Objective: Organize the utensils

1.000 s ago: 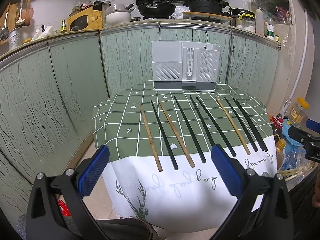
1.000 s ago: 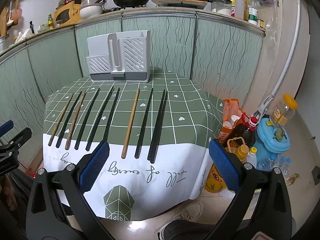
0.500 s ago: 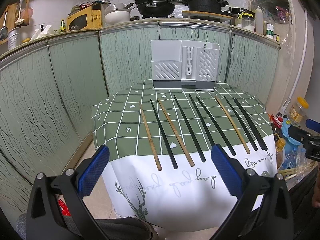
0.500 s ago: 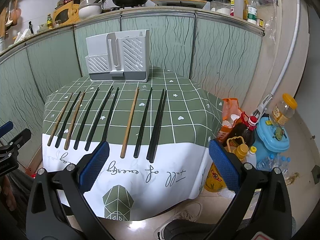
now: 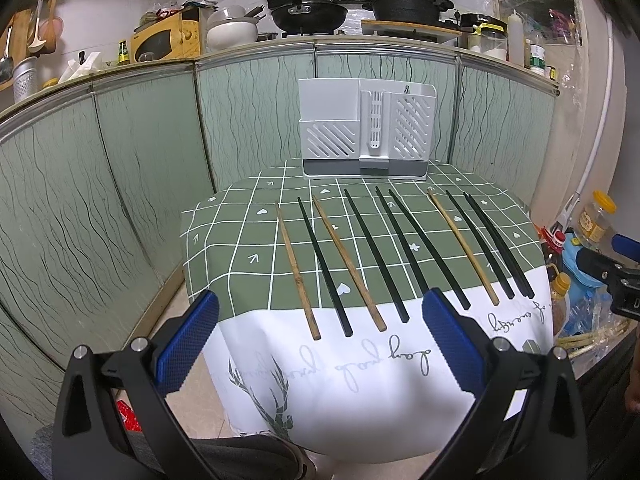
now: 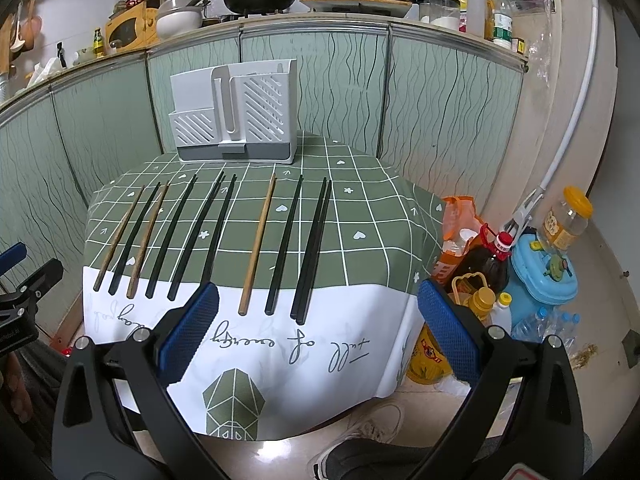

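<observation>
Left wrist view: 9 chopsticks (image 5: 362,258) line the tabletop's (image 5: 224,248) near edge; utensil holder (image 5: 366,130) at the far edge; left gripper (image 5: 320,340) and right gripper (image 6: 318,326) both gape empty.

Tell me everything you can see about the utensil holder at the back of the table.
The utensil holder is white plastic on a grey base, standing upright at the table's far edge by the green cabinet panels. It has a lower left compartment, a taller right one, both with slanted slots, and a narrow perforated centre strip. It looks empty; nothing touches it.
</observation>
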Tool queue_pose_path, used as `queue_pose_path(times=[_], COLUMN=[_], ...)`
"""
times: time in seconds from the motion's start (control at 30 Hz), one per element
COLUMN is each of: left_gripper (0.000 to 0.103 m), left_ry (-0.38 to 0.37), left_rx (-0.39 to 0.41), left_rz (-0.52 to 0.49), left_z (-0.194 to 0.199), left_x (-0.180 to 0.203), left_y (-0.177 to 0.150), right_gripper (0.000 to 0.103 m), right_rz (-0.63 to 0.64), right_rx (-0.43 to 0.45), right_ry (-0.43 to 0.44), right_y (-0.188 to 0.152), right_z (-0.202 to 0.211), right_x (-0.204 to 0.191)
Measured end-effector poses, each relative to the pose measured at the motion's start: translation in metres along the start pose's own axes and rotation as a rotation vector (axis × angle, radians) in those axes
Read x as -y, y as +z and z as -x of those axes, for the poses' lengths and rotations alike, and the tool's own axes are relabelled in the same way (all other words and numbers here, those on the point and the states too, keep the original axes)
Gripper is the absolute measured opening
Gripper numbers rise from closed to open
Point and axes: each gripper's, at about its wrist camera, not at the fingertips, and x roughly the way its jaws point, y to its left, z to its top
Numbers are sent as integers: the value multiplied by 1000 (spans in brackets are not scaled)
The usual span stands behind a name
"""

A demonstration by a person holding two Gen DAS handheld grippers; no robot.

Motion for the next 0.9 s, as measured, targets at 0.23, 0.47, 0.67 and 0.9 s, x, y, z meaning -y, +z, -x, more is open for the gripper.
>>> queue_pose_path(times=[0.23,0.47,0.67,0.9], left_gripper=[98,98,98,98], left_ry=[-5,-11,5,-4], left_rx=[21,67,70,60], left_rz=[-2,-7,-27,8], left_z=[3,12,12,17], left_x=[0,-2,2,-3], left_y=[0,-1,-1,1], right_gripper=[95,95,95,95], right_rz=[27,8,-8,-7], right_rx=[28,48,53,58], right_ry=[-24,-11,35,66], right_y=[1,-3,-9,-9], right_z=[4,6,10,19], right_x=[-3,0,-1,-1])
